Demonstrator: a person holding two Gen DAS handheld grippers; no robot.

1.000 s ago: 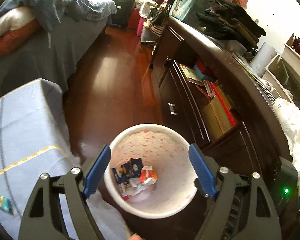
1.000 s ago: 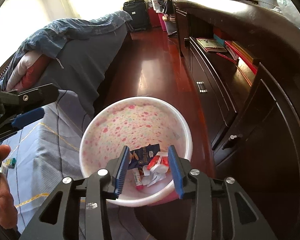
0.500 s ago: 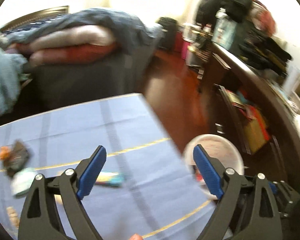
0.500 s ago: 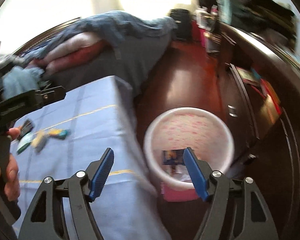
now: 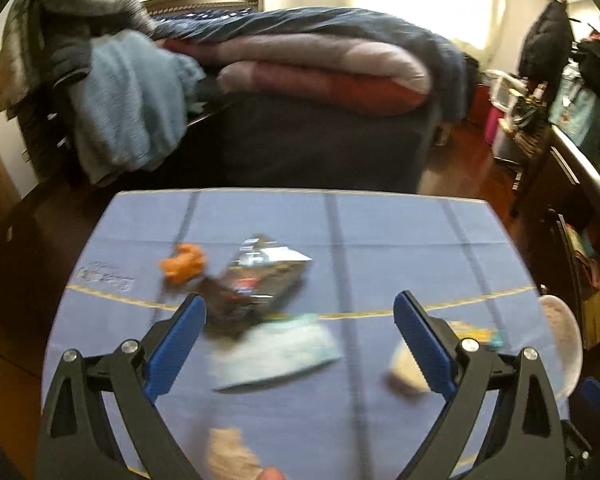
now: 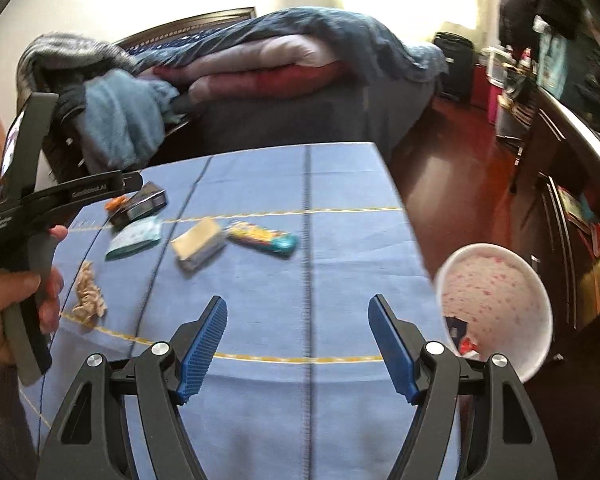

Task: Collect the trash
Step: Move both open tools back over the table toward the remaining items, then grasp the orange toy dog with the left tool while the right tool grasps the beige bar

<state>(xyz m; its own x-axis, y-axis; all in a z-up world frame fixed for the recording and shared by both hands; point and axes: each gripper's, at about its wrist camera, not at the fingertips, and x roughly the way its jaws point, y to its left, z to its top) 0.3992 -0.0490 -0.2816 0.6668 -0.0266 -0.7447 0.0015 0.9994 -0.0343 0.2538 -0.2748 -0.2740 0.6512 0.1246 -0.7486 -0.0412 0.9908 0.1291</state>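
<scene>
Wrappers lie scattered on our blue cloth-covered table [image 6: 340, 288]; we hold left gripper [image 5: 300, 332] and right gripper [image 6: 298, 336] spread, empty; white pink-speckled bin [image 6: 496, 300] stands beside it.

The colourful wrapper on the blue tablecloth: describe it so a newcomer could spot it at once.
Start at the blue tablecloth, then look toward its right half, short of the pink-speckled bin. The colourful wrapper lies flat beside a tan block. It alone is long, narrow and multicoloured with a teal end.
</scene>
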